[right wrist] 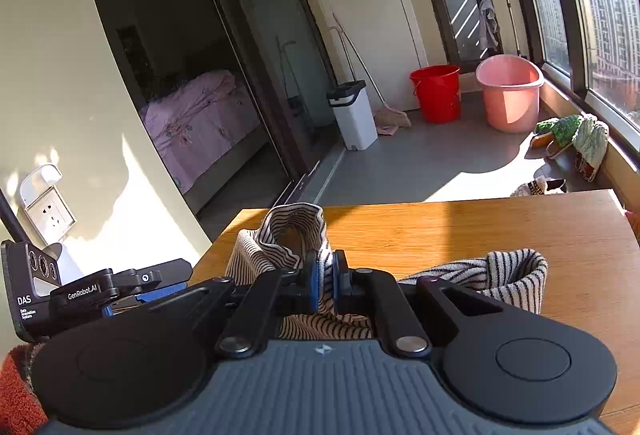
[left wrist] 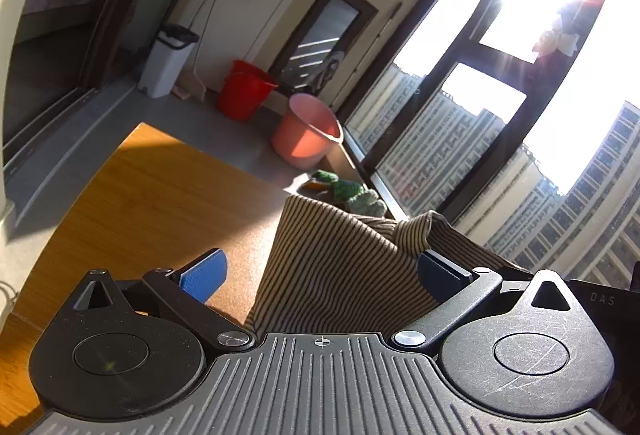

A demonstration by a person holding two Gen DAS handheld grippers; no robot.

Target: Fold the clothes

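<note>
Striped brown-and-cream fabric, a knit garment [left wrist: 340, 267], fills the gap of the left tool [left wrist: 320, 271]: blue pads wide apart, left fingertip [left wrist: 204, 273] bare over the table, right pad [left wrist: 438, 269] partly tucked behind a raised fold of the cloth; cannot tell if that pad touches it. Nothing pinched on this side, the cloth just stands up between the fingers. Right tool [right wrist: 325, 281]: blue-edged pads pressed nearly together, clamped on a thin bunch of the same striped garment [right wrist: 288, 235], which rises just past the fingertips as an open ribbed tube, a cuff or neck. A second striped section with a ribbed edge [right wrist: 504, 275] lies on the table just right of the tool. Left tool's body [right wrist: 92, 295] shows at the lower left of the right wrist view, beside the right one. Wooden table [right wrist: 480, 235], sunlit, carries the cloth. Beyond it grey floor [right wrist: 420, 155], a pink tub [right wrist: 510, 91], a red bucket [right wrist: 436, 91], a white mop bin [right wrist: 354, 113], green bags [right wrist: 572, 133] under the window [right wrist: 608, 7]. Far left, doorway to a bed with a pink cover [right wrist: 196, 119].
</note>
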